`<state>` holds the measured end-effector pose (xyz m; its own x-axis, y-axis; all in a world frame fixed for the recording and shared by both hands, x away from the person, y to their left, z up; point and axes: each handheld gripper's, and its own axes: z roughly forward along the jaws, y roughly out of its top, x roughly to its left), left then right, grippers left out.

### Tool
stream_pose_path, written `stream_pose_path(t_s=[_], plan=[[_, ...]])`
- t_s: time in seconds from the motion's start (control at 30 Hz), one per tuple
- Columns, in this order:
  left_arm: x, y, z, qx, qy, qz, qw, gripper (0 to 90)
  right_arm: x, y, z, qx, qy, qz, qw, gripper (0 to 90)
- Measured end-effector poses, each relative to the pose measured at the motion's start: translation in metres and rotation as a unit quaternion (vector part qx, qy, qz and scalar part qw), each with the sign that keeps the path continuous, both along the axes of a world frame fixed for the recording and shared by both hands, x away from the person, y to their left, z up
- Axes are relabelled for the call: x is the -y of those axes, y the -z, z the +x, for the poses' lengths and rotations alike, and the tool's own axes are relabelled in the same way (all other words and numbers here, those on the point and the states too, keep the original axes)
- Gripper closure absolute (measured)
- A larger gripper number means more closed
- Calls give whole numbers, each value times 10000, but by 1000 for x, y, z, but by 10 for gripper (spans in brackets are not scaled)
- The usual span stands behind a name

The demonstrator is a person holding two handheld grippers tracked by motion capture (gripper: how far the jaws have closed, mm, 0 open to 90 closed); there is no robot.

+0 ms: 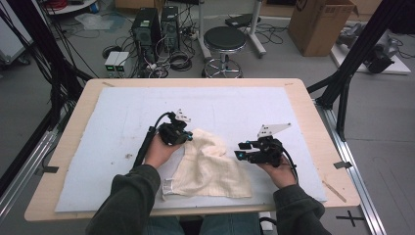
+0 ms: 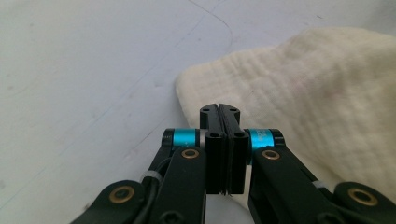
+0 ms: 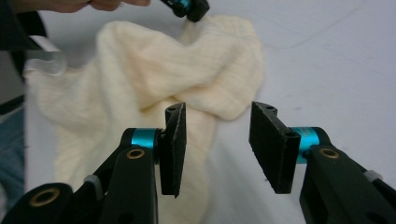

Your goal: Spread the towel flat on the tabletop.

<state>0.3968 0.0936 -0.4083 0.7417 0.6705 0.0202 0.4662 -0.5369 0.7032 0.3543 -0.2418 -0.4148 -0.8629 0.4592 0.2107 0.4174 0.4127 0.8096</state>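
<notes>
Cream knitted cloth [image 1: 208, 166], ribbed weave, soft and rumpled, lies on the pale blue-white mat [image 1: 122, 117] covering the wooden tabletop [image 1: 78, 115], toward its near edge between both hands. One corner is lifted into a peak. Left gripper [image 2: 219, 112]: fingers pressed fully together at that raised corner; whether fabric is pinched cannot be told. Right gripper [image 3: 217, 140]: fingers wide apart, holding nothing, just beside the cloth's edge.

mat [image 1: 122, 112]: bare far and left | obstacle: rumpled cloth [image 1: 208, 166] near centre, between both claws
</notes>
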Motion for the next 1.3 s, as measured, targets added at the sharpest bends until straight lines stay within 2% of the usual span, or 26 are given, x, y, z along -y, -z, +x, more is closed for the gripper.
stream_pose_path(t_s=[0.1, 0.2, 0.3, 0.37, 0.47, 0.57, 0.67, 0.73, 0.77, 0.8, 0.83, 0.87, 0.93, 0.97, 1.0, 1.1, 1.17, 1.27, 1.3], plan=[[-11, -4, -12, 74, 10, -22, 10000, 886, -9, 2, -3, 13, -210, -103, 9997, 550], [-22, -5, -26, 120, 25, 5, 9999, 886, -18, 4, -6, -154, -512, -46, 9986, 562], [-33, -5, -39, 157, 40, 24, 9999, 886, -27, 5, -13, -261, -847, -156, 9959, 664], [-42, -5, -47, 195, 27, -10, 9998, 886, -33, 7, -18, -334, -1050, -271, 9935, 777], [-53, -3, -60, 225, -19, -14, 9997, 886, -42, 9, -29, -396, -1323, -456, 9894, 882], [-65, 0, -69, 235, -70, -117, 9996, 886, -48, 8, -40, -377, -1502, -560, 9863, 893], [-73, 4, -77, 246, -115, -110, 9996, 886, -56, 11, -53, -411, -1694, -666, 9824, 893], [-78, 8, -81, 231, -161, -223, 9994, 886, -61, 11, -58, -335, -1802, -801, 9798, 874], [-80, 9, -83, 239, -168, -249, 9993, 886, -63, 9, -59, -280, -1777, -815, 9803, 845], [-81, 10, -84, 227, -168, -237, 9993, 886, -63, 5, -58, -264, -1771, -729, 9811, 827], [-81, 11, -86, 272, -160, -230, 9992, 886, -60, -6, -54, -124, -1631, -574, 9849, 792], [-82, 12, -87, 291, -165, -273, 9991, 886, -60, -6, -54, -124, -1631, -574, 9849, 792], [-83, 13, -88, 303, -157, -333, 9989, 886, -58, -18, -46, -11, -1440, -457, 9885, 745], [-83, 14, -89, 297, -145, -309, 9990, 886, -59, -27, -35, 129, -1226, -500, 9911, 724], [-83, 15, -89, 296, -137, -299, 9990, 886, -59, -27, -35, 129, -1226, -500, 9911, 724], [-83, 18, -90, 294, -110, -310, 9990, 886, -65, -35, -14, 213, -947, -544, 9938, 706], [-83, 18, -89, 303, -89, -288, 9991, 885, -73, -32, 2, 283, -724, -624, 9950, 694], [-83, 18, -89, 312, -88, -278, 9991, 886, -86, -20, 23, 183, -526, -700, 9960, 680], [-84, 19, -89, 312, -79, -305, 9990, 885, -94, -9, 34, 86, -460, -786, 9958, 680]])
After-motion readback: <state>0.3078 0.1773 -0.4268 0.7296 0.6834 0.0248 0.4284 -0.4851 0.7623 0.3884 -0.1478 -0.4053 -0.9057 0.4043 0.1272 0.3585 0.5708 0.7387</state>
